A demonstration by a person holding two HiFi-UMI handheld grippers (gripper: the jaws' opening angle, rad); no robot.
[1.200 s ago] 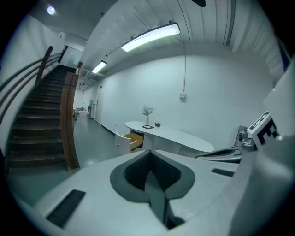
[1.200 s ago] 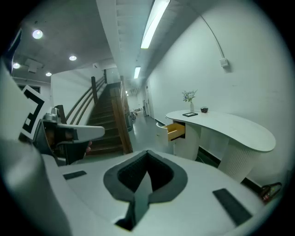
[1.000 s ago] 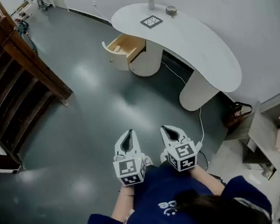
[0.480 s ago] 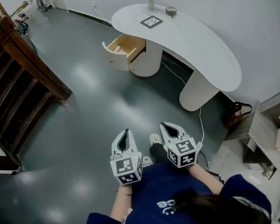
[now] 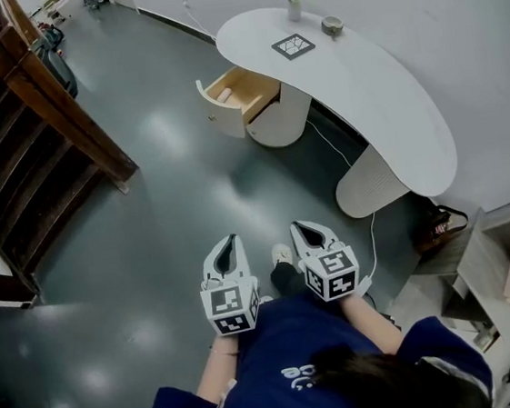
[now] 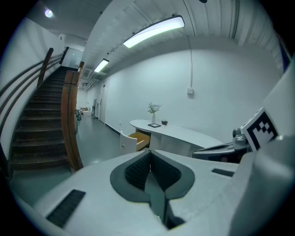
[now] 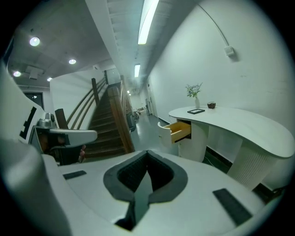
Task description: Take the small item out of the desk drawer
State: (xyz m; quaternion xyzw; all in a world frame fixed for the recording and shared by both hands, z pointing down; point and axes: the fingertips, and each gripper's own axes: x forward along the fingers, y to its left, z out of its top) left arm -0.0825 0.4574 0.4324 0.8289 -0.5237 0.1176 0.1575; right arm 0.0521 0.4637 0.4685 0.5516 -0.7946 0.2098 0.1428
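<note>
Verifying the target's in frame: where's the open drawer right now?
Head view, upper centre: the drawer stands pulled out from the picture-left end of the curved white desk, near the vase, with the wooden staircase off to its left.

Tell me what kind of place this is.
Probably a reception lobby: a curved white desk with an open drawer, a wooden staircase, and a polished grey floor.

Office lobby, curved white reception desk [image 5: 364, 81], wooden staircase [image 5: 25, 156]
</note>
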